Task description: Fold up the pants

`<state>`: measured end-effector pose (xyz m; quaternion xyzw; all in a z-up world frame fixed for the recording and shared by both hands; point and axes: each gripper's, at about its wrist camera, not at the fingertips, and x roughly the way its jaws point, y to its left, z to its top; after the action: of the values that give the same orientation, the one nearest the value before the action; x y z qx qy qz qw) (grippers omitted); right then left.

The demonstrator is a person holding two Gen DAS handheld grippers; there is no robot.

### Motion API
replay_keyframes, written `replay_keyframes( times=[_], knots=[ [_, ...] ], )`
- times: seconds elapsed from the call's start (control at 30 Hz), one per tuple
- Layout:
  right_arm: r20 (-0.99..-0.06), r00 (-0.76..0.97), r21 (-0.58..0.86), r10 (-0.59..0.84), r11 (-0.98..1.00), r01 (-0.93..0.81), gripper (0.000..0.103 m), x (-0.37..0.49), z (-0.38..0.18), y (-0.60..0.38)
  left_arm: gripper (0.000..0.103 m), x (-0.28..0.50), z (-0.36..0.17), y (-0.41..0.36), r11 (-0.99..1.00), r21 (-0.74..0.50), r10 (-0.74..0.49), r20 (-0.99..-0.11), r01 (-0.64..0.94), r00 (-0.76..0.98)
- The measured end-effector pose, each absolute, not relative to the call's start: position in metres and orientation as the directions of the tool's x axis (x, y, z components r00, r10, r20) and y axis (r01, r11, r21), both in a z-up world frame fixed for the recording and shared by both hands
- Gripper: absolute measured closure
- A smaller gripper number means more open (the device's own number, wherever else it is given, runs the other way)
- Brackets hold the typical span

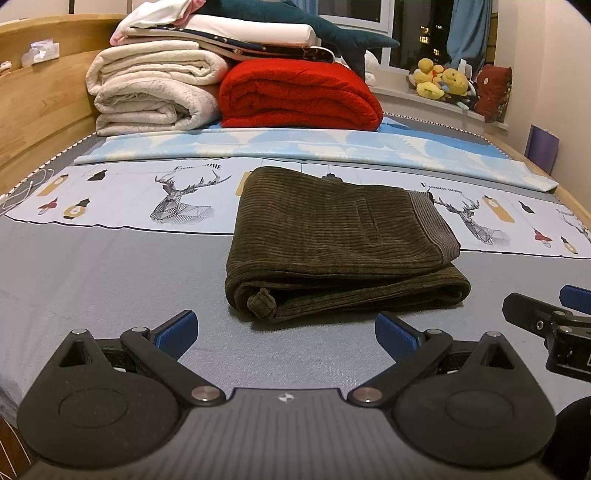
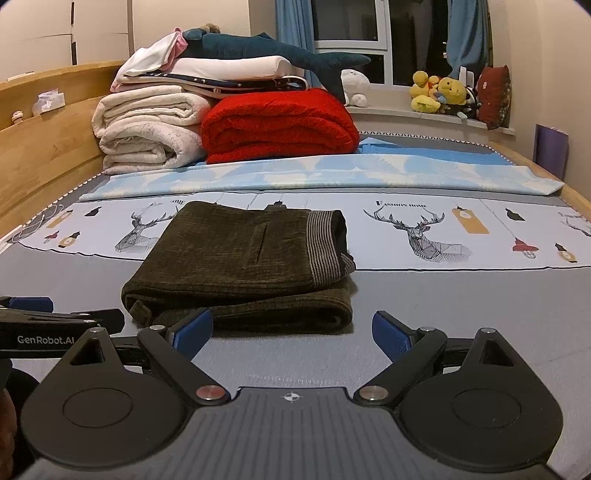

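Dark olive corduroy pants lie folded into a compact rectangle on the bed's grey sheet, with the striped waistband on the right. They also show in the right wrist view. My left gripper is open and empty, just short of the pants' near edge. My right gripper is open and empty, in front of the pants' right part. The right gripper also shows at the right edge of the left wrist view. The left gripper shows at the left edge of the right wrist view.
Folded white blankets and a red blanket are stacked at the far end, with a plush shark on top. A wooden bed rail runs along the left. Plush toys sit on the windowsill.
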<state>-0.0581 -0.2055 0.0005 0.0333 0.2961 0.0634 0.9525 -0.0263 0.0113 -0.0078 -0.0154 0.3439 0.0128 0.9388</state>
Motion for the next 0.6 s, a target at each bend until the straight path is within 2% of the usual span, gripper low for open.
replay_keyframes(
  times=[0.6],
  knots=[
    [-0.572, 0.809, 0.093, 0.138, 0.99, -0.103, 0.009, -0.0564, -0.002, -0.203, 0.001, -0.0266, -0.0083, 0.0104, 0.999, -0.022, 0.015, -0.65, -0.038, 0.76]
  ],
)
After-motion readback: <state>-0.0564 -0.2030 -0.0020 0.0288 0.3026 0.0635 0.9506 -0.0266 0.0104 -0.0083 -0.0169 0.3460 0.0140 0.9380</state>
